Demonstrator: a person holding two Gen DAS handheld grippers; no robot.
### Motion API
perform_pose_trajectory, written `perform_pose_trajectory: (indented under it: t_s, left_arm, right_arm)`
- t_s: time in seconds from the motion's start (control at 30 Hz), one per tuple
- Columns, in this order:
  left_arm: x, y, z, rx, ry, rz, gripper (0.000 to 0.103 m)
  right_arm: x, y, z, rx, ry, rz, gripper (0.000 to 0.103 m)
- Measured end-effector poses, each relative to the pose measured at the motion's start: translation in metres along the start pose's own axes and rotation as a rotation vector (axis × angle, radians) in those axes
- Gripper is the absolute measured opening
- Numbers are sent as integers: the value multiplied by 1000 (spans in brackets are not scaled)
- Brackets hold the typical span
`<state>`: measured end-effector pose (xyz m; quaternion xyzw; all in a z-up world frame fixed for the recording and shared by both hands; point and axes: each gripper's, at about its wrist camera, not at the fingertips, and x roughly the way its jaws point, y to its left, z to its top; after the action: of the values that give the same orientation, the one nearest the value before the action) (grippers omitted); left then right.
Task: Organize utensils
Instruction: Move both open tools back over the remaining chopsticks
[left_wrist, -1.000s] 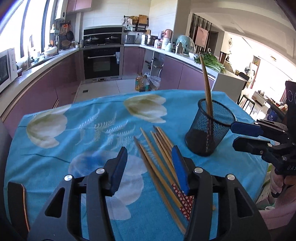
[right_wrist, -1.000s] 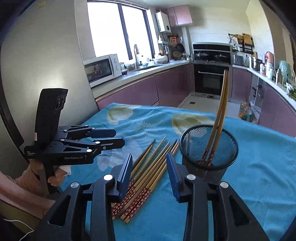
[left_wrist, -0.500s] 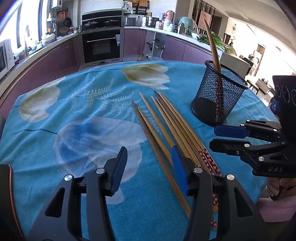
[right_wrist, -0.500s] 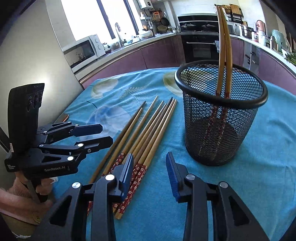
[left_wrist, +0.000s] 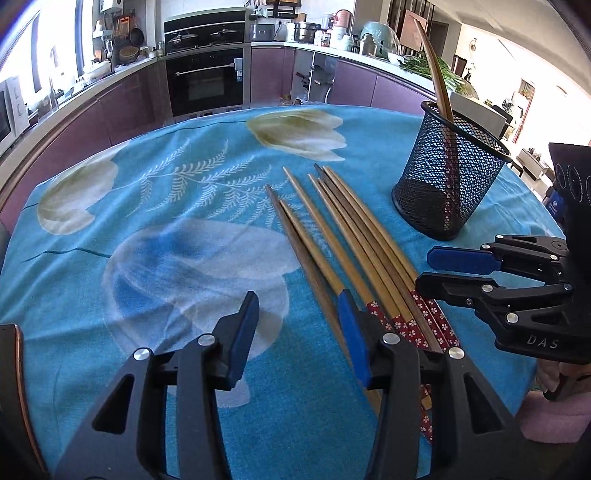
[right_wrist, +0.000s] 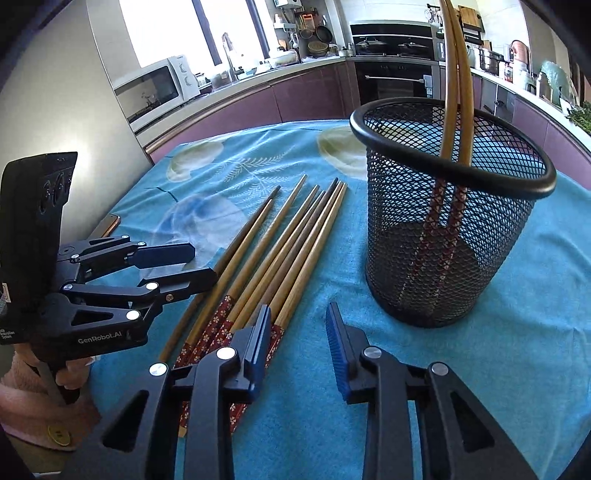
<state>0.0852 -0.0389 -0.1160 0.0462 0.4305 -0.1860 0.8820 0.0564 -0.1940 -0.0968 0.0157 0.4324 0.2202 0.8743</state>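
Observation:
Several wooden chopsticks with red flowered ends lie fanned on the blue tablecloth. To their right stands a black mesh holder, and two chopsticks lean upright in it. My left gripper hovers low at the bundle's left side. Its jaws are closing with only cloth between them, and its right pad is over the leftmost sticks. My right gripper is low by the patterned ends. Its jaws are closing too, with nothing between them.
A flowered blue tablecloth covers the round table. A dark phone-like slab lies near the left edge. A sleeved hand holds the left gripper. Kitchen counters, an oven and a microwave stand beyond the table.
Both grippers have come down toward the table, so the chopsticks and the holder look larger and closer. The right gripper's jaws have narrowed, the left's slightly.

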Motion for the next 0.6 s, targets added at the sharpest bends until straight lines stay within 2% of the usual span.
perform_pose_trajectory:
  t_s: [0.37,0.6]
  left_arm:
    - [3,0,3,-6,29,4,43]
    - [13,-3,12,14,39,13,35]
  right_arm:
    - [-1,4,1,-11,18,-66,28]
    - [8,9,5,-28,17,-103,25]
